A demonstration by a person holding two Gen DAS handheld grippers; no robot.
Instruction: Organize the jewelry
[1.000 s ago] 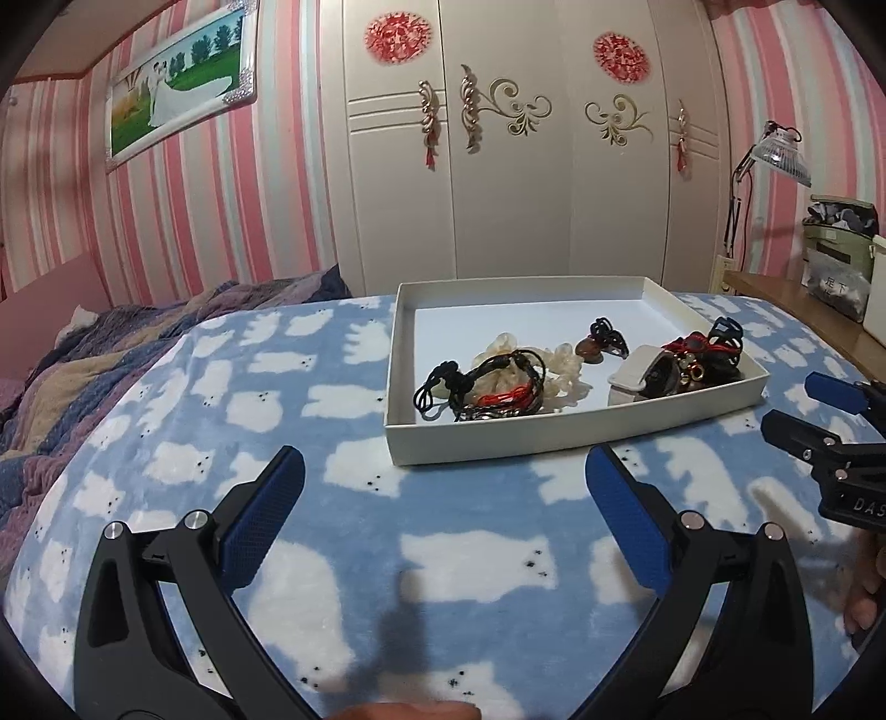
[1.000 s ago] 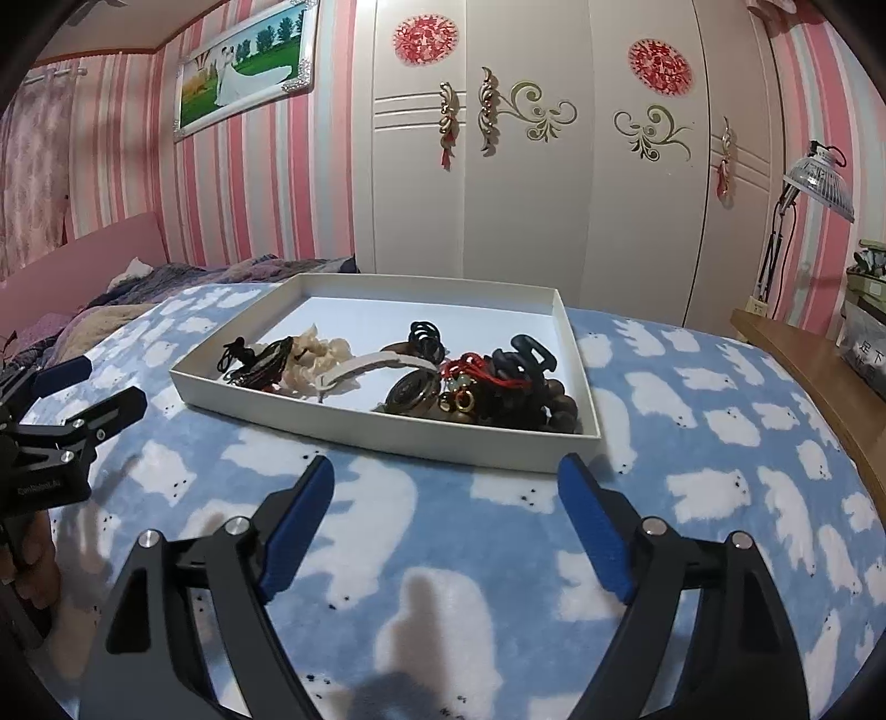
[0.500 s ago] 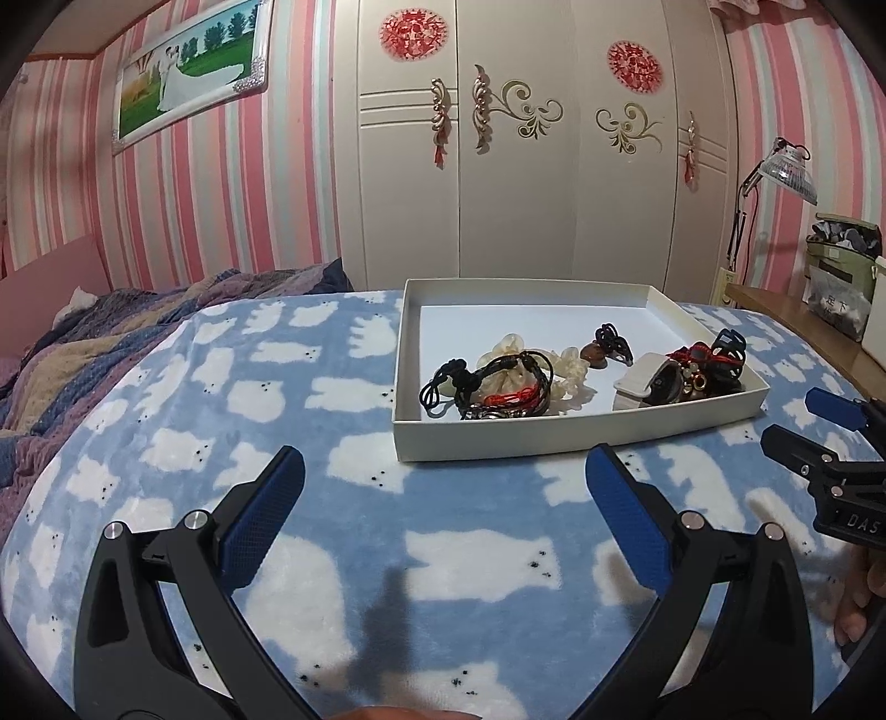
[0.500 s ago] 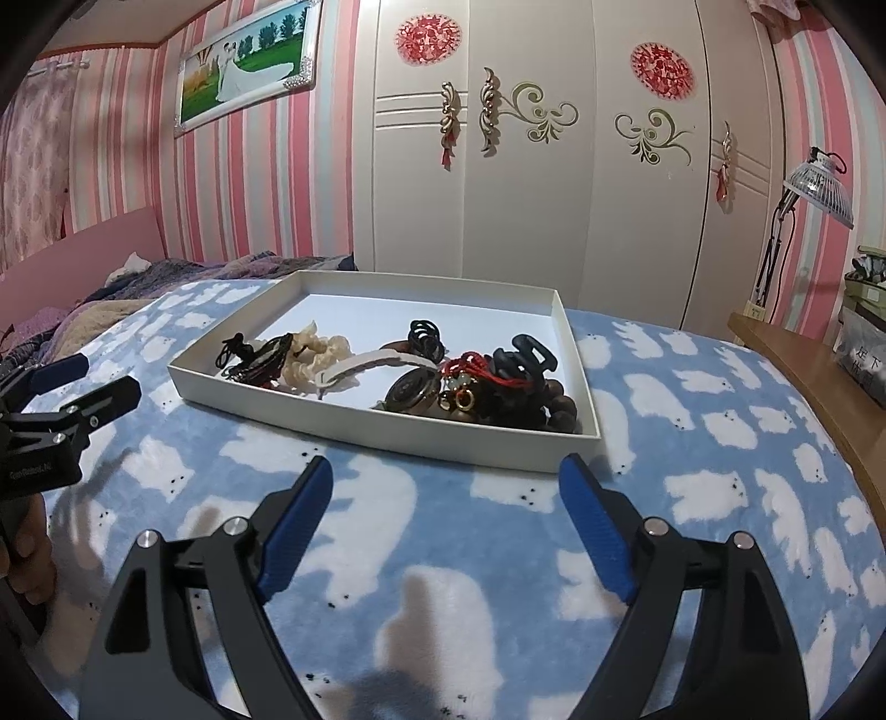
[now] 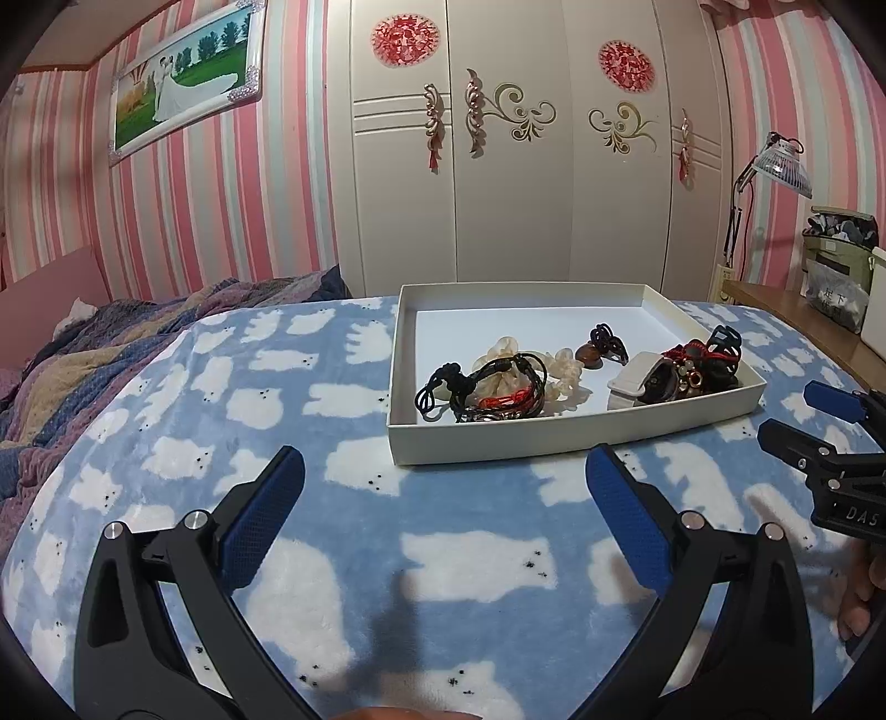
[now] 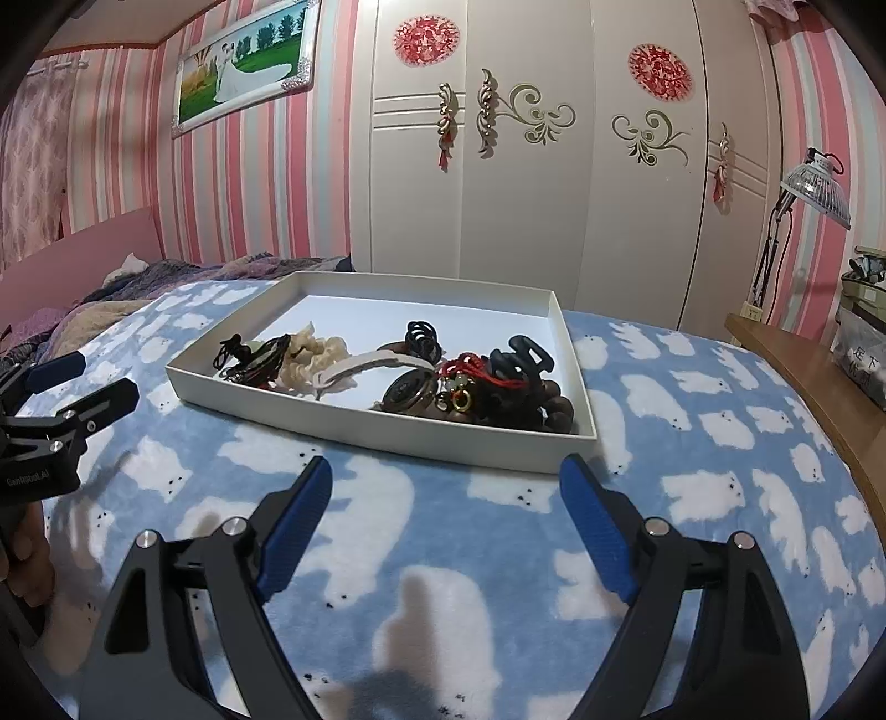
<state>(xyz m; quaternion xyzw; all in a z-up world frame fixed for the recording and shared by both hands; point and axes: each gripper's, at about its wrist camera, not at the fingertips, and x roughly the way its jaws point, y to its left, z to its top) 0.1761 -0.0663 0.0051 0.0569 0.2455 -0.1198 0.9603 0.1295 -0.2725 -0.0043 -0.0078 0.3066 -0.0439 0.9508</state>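
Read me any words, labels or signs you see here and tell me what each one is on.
"DAS", cut off at the frame edge: on the right gripper body.
White lettering on the left gripper body: too blurred to read.
Chinese characters on the bag on the shelf: too blurred.
Red papercuts on the wardrobe: not legible.

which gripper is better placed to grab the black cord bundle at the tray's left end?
Left, probably. The black cord bundle lies almost straight ahead of the open left gripper, near the tray wall. The right gripper, also open, faces the tray's other end.
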